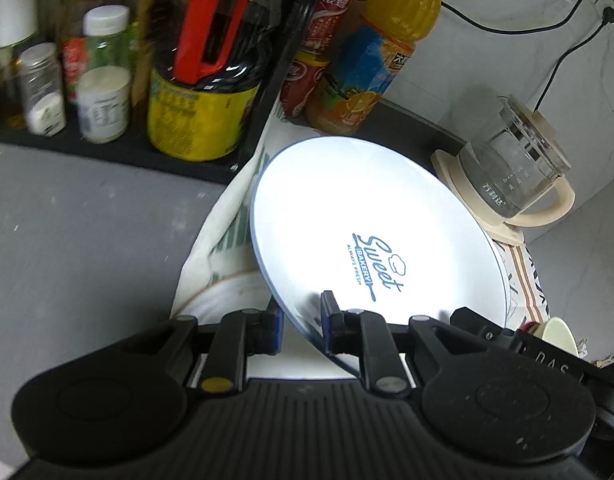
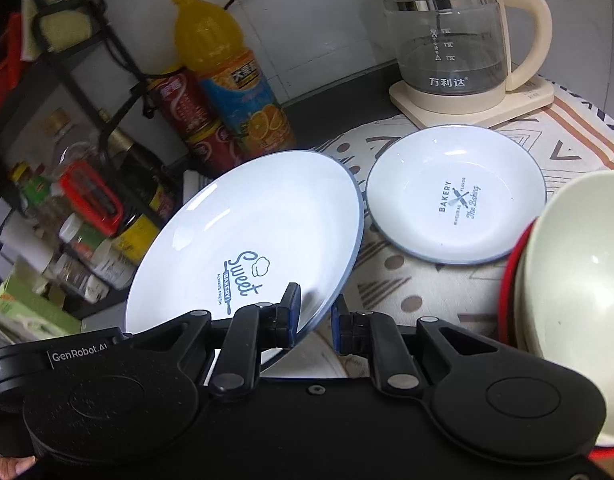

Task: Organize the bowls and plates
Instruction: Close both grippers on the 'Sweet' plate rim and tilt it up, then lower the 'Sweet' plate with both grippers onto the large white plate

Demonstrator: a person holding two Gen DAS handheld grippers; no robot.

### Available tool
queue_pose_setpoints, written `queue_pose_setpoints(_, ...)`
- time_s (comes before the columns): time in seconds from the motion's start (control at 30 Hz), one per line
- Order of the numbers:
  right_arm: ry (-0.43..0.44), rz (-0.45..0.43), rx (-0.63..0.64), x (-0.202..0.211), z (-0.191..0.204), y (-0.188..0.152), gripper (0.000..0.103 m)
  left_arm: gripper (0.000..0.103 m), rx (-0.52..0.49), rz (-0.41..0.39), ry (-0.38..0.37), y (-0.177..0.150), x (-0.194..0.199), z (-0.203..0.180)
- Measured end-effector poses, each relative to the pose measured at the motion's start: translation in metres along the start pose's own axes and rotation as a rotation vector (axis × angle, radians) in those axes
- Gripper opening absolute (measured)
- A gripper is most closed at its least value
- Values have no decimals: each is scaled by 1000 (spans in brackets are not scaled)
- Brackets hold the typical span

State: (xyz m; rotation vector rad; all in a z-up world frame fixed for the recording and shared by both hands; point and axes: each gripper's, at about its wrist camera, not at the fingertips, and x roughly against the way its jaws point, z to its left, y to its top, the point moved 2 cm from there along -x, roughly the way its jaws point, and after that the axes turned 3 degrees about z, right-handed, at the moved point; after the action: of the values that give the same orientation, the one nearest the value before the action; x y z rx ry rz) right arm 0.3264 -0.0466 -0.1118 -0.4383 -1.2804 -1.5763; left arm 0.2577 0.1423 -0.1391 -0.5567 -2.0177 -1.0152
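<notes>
Both grippers are pinching the same big white plate (image 1: 371, 220) by its near rim, and it's tilted up off the patterned cloth (image 2: 407, 292). The left gripper (image 1: 301, 326) has its pads clamped on the edge, and so does the right gripper (image 2: 315, 318), whose body reads "GenRobot.AI". The plate's print says "Sweet BAKERY – ALWAYS FRESH" in blue (with a little chef hat).

Just right of that plate, flat on the cloth, lies a smaller plate (image 2: 455, 196) marked "BAKERY … The Baking". Further right of it are a cream bowl (image 2: 575, 264) and something red under it. Behind the small plate stands a glass kettle (image 2: 447, 40) labelled "万利达". Left of the big plate there's an orange juice bottle (image 2: 227, 76), red cans (image 2: 187, 108) and a black rack (image 1: 119, 148) of blurry condiment jars.
</notes>
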Motion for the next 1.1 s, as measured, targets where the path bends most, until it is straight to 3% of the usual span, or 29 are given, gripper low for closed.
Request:
queue_pose_setpoints(0.57,11,76,38,19,3,-48,15,17,46,37,41,-59,26,22)
queue_pose_setpoints(1.1,7,108,62,17,2,-65,15,19,50,92,40,-75,24,32)
